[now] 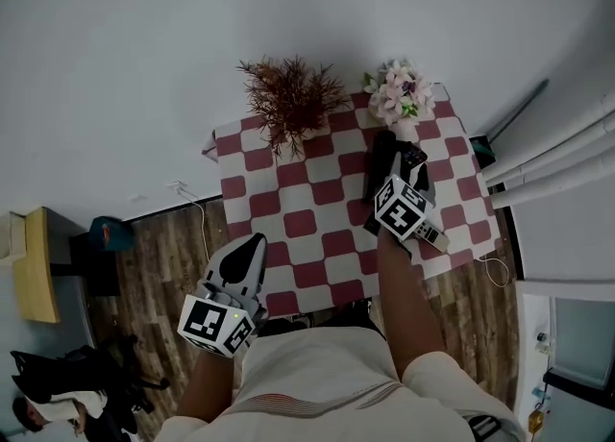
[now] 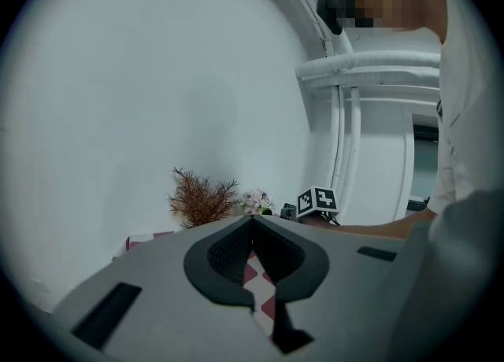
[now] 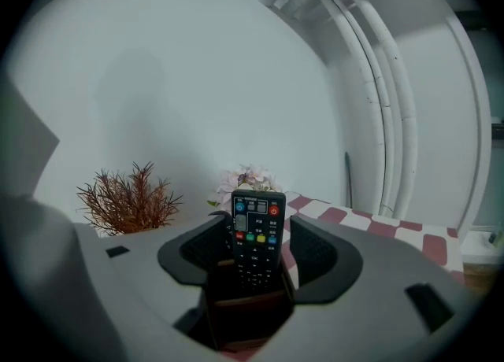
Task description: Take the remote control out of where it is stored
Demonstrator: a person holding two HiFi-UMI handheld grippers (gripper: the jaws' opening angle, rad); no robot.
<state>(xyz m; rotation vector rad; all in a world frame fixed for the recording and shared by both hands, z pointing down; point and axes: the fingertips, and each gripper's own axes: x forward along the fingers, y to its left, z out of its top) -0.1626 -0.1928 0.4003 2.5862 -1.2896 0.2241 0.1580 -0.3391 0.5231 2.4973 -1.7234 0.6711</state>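
1. Head view:
   - One desk with a red-and-white check cloth is standing on a wood floor.
   - Two plants are sitting at its far edge: a dried red-brown bush and a pink-white flower bunch.
   - Two tools are showing, each carrying a black-and-white marker cube with no readable writing.
   - The left tool is hanging off the desk's near left corner, over the floor.
   - The right tool is reaching over the desk's right side, just in front of the flowers.
   - White pipes are running along the wall at right.
2. Left gripper view:
   - The left tool's jaws are meeting at the tips and gripping nothing; only check cloth is showing through the gap behind them.
   - The bush, the flowers and the right tool's marker cube are lining up beyond it.
   - The person's arm is filling the right edge.
3. Right gripper view:
   - One black remote control is standing upright in a dark brown holder, so it is still sitting in its storage.
   - The right tool's jaws are standing wide apart on either side of the remote, with a clear gap on the right side, and are not gripping it.
   - The holder is sitting low between the jaws, hiding the remote's lower end.
   - The remote is showing a red button top right, a blue one top left, and a row of red, green, yellow and blue.
   - Its print is too small to read.
   - The flowers are peeking out right behind the remote, and the bush is sitting off to the left.
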